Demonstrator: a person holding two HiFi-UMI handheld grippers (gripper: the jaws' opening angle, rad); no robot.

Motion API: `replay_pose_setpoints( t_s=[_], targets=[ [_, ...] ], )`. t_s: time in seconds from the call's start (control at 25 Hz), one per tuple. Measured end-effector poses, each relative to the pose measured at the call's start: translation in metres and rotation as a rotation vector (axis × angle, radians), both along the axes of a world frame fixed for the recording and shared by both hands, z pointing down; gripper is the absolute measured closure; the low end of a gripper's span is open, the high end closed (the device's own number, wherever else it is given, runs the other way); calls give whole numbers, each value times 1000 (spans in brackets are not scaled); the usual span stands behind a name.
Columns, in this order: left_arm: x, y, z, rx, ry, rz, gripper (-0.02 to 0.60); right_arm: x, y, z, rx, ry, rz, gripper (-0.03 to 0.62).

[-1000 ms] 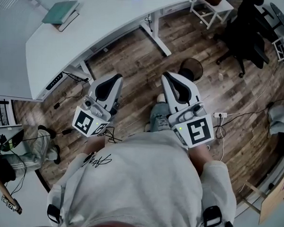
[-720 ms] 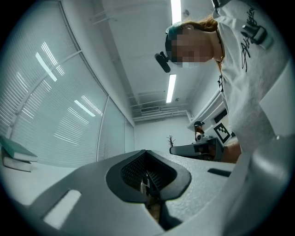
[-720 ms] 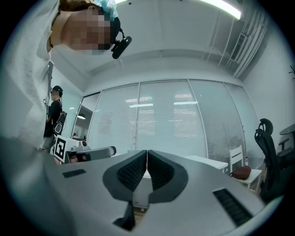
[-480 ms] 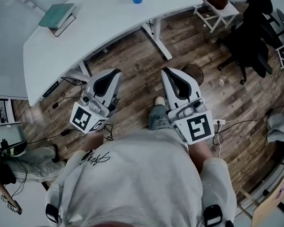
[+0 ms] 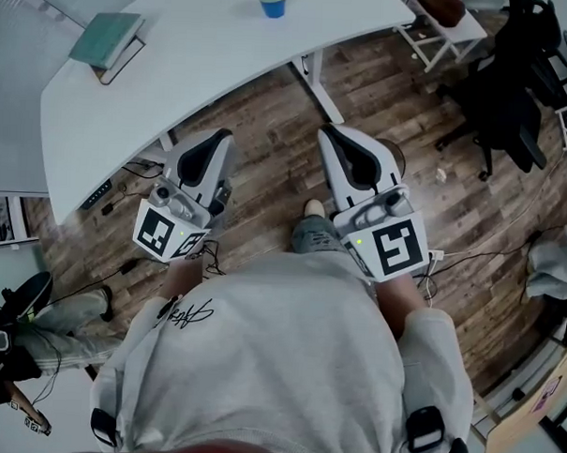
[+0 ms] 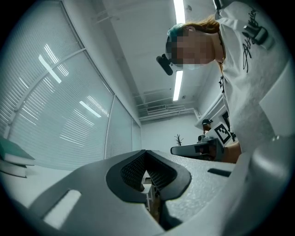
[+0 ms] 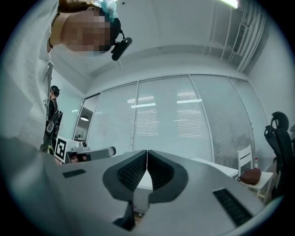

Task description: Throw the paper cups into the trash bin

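Observation:
A blue paper cup with a greenish top stands on the white curved desk at the far edge of the head view. Both grippers are held level in front of me over the wooden floor, short of the desk. My left gripper is shut with nothing between its jaws; the left gripper view shows the ribbed pads meeting at the tip. My right gripper is also shut and empty, pads closed together. A dark round bin on the floor peeks out behind the right gripper.
A green book lies on the desk's left part. A black office chair and a white stool stand at the right. Cables and a power strip lie on the floor. Another person's leg is at the lower left.
Both grippers have moved forward together toward the desk. The desk and the cup have come further into the head view. Both stay shut.

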State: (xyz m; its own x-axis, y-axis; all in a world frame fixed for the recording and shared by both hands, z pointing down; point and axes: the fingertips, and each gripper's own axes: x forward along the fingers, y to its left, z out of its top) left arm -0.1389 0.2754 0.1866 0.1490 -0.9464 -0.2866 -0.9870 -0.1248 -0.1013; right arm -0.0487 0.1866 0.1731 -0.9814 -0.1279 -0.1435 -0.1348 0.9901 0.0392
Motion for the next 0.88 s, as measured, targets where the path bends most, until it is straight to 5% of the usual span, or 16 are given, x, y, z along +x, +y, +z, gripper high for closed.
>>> replay_pose_setpoints(
  t_s=[0.88],
  targets=[
    [-46,-96,-2,-4,17,-107,578,-57,-104,-1,-3,-11,-117,583]
  ],
)
